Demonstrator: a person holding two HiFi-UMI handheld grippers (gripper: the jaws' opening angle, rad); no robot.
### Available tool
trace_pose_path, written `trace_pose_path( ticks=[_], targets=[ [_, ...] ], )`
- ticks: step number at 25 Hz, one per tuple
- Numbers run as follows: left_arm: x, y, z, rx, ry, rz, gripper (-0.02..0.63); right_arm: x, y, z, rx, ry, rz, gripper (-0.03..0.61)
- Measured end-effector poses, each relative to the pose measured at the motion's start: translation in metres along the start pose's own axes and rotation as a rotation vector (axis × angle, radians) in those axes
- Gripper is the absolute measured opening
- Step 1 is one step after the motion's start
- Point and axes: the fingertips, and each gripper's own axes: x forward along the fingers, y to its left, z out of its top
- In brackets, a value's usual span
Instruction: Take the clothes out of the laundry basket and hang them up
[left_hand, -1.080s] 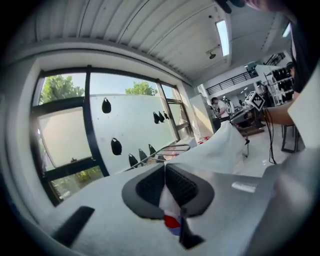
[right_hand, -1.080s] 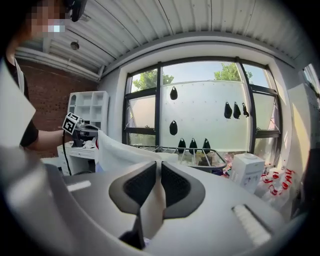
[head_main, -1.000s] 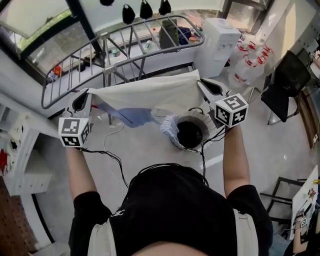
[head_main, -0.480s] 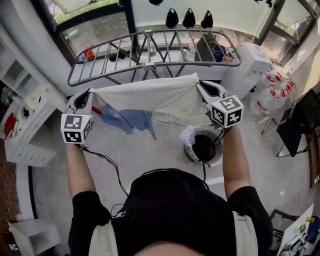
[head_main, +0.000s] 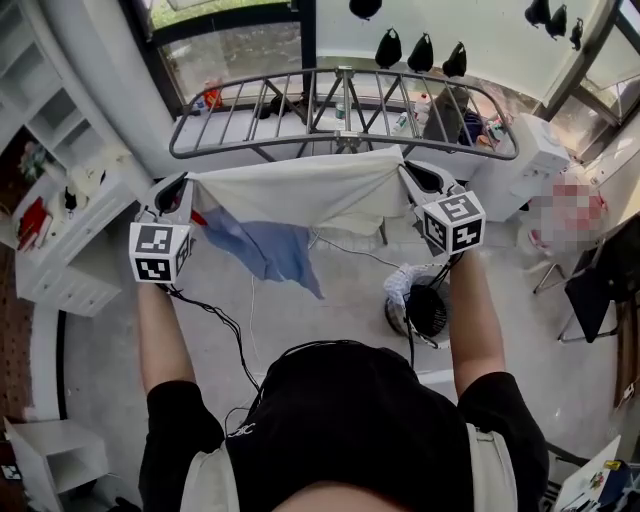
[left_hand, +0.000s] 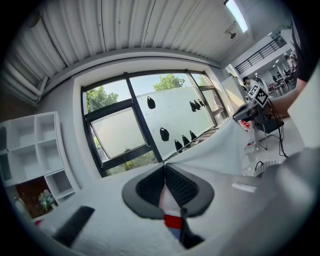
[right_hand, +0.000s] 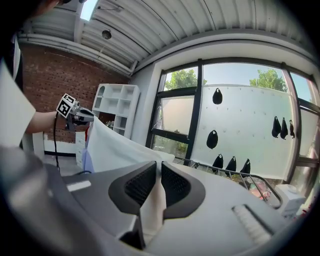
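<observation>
A cream-white garment (head_main: 300, 192) with a blue part (head_main: 265, 250) hanging under it is stretched between my two grippers, just in front of the grey drying rack (head_main: 340, 105). My left gripper (head_main: 183, 187) is shut on the garment's left corner, where a red tag (left_hand: 172, 221) shows between the pads. My right gripper (head_main: 413, 172) is shut on the right corner; white cloth (right_hand: 153, 202) is pinched between its pads. The laundry basket (head_main: 428, 310), with a pale liner, stands on the floor under my right arm. In the right gripper view the left gripper (right_hand: 75, 114) appears far left.
White shelf units (head_main: 50, 215) line the left wall. A white appliance (head_main: 525, 165) stands right of the rack, and a dark chair (head_main: 600, 290) is at the far right. Black clips (head_main: 420, 50) hang above the rack. Cables (head_main: 225, 325) trail from the grippers.
Over the last second the view has swung so the rack now lies squarely ahead and the basket sits further right. Both grippers keep the garment spread, slightly closer to the rack.
</observation>
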Motion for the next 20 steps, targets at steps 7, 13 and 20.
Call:
trace_pose_path(
  ticks=[7, 13, 20],
  targets=[
    [0.004, 0.021, -0.013, -0.010, 0.006, 0.021, 0.011, 0.020, 0.010, 0.007, -0.009, 0.003, -0.016, 0.048],
    [0.023, 0.038, -0.014, -0.002, 0.015, 0.052, 0.011, 0.039, 0.003, 0.013, -0.029, 0.003, -0.021, 0.048],
    [0.066, 0.058, -0.008, 0.019, 0.035, 0.083, 0.011, 0.070, -0.024, 0.022, -0.047, -0.016, -0.022, 0.048]
  ],
)
